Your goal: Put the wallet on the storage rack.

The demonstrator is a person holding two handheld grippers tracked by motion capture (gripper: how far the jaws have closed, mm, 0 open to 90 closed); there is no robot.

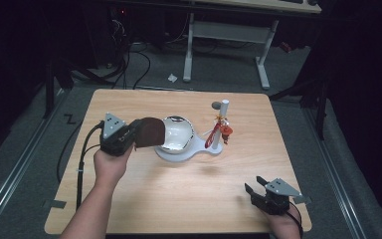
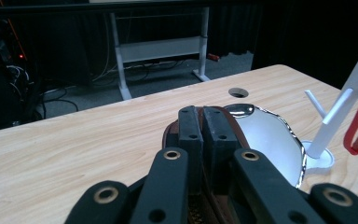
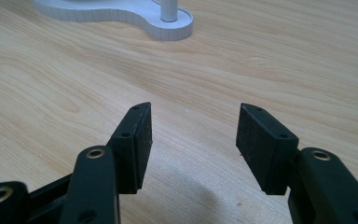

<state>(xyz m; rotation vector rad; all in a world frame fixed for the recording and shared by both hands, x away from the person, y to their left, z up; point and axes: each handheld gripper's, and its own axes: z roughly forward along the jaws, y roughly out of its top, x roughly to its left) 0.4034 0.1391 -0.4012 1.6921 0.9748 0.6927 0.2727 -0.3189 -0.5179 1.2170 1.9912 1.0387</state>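
Fingers [image 2: 200, 126] of the left gripper [image 1: 135, 134] pinch the brown bowl [image 1: 151, 130] by its rim, holding it tilted just beside the shiny bowl [image 1: 179, 133] on the white stand [image 1: 199, 148]. The right gripper [image 3: 193, 135] rests near the table [image 1: 189, 199] corner, jaws spread, well apart.

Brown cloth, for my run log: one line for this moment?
left gripper: shut on brown cloth | cloth at mirror | right gripper: open, idle
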